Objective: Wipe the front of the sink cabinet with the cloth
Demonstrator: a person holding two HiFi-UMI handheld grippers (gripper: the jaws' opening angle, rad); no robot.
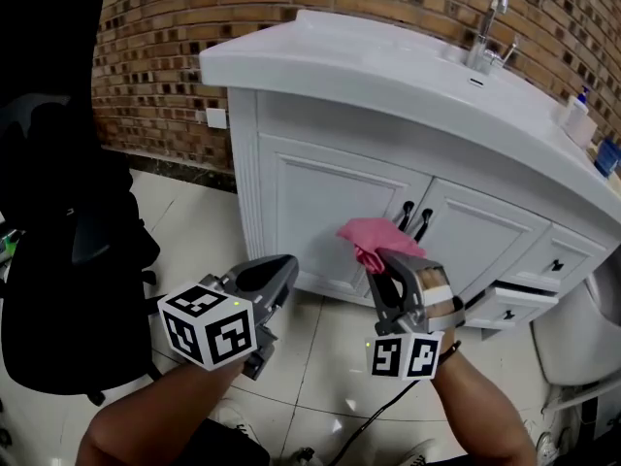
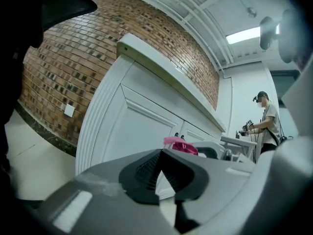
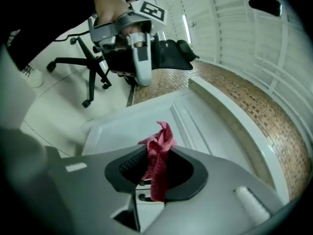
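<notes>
Gripping the cloth (image 3: pixel 157 155) between its two jaws, the right gripper (image 1: pixel 386 260) points at the front of the sink cabinet (image 1: pixel 320 202). The cloth is pink and crumpled; one part of it hangs down between the dark pads, and the other part stands out past the tips of the jaws in a small bunch. In the head view this bunch lies just in front of the jaws, before the white cabinet door and close beside the two black door handles (image 1: pixel 415 217). Whether the cloth touches the door cannot be told from any view. The left gripper (image 1: pixel 274 282) is lower and to the left side of the right one, apart from it. Its jaws are closed together with nothing between them, and they point also toward the cabinet front. In the left gripper view the cloth shows just above and beyond the closed jaws, a little to their right. In the right gripper view the left gripper appears far beyond the jaws, up and to their left, with a hand around it. Behind it stands a black office chair (image 1: pixel 58 212) on the light tiled floor (image 1: pixel 184 231). Ahead of both pairs of jaws, above the doors, there is the white basin top with a faucet (image 1: pixel 487 35), and behind the cabinet a brick wall (image 1: pixel 175 27).
</notes>
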